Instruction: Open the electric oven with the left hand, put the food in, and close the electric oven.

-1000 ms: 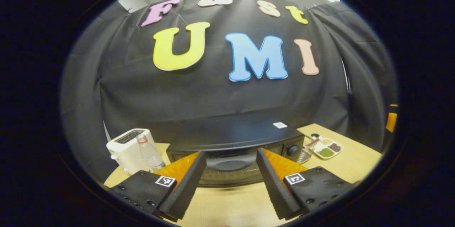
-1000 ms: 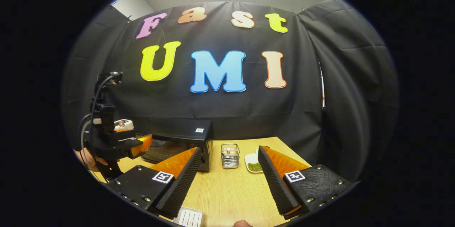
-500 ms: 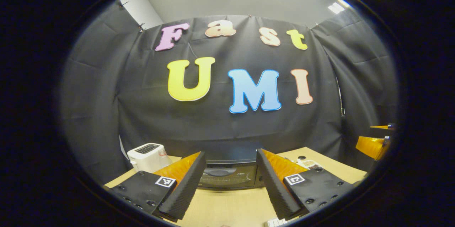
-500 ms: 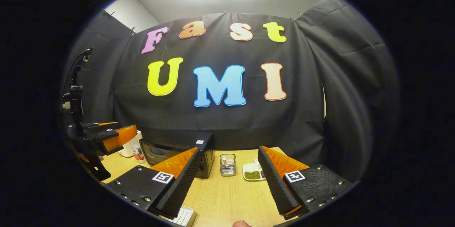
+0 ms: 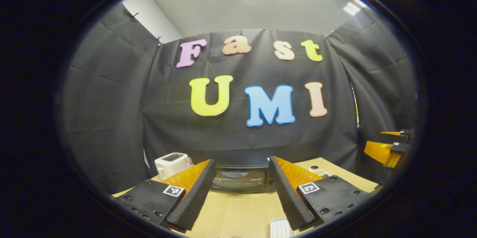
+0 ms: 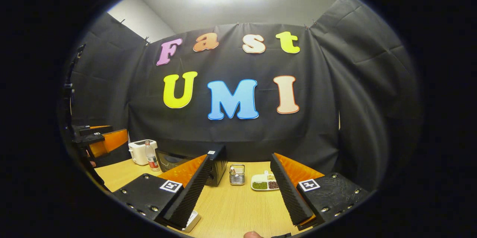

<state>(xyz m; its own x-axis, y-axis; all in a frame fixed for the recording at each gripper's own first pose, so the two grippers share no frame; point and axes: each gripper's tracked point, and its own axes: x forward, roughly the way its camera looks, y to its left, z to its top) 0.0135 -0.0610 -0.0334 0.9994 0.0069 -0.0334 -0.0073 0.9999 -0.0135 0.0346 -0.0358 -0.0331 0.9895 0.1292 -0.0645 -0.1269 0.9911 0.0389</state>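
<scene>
We see the left gripper point(image 5: 242, 193) with its fingers spread wide and nothing between them, raised over the table point(image 5: 238, 212). Beyond its tips the oven point(image 5: 240, 178) stands at the back of the table with its door shut, a toaster point(image 5: 171, 163) to its left. The right gripper point(image 6: 238, 193) is likewise parted and holds nothing. Past it, in the right gripper view, we find the oven point(image 6: 216, 163) to the left, a small wire rack point(image 6: 237, 174) beside it, and a divided dish point(image 6: 265, 184) of food further right. A bottle point(image 6: 151, 160) stands by the toaster point(image 6: 139, 151). The left gripper point(image 6: 106, 141) shows at the far left edge.
</scene>
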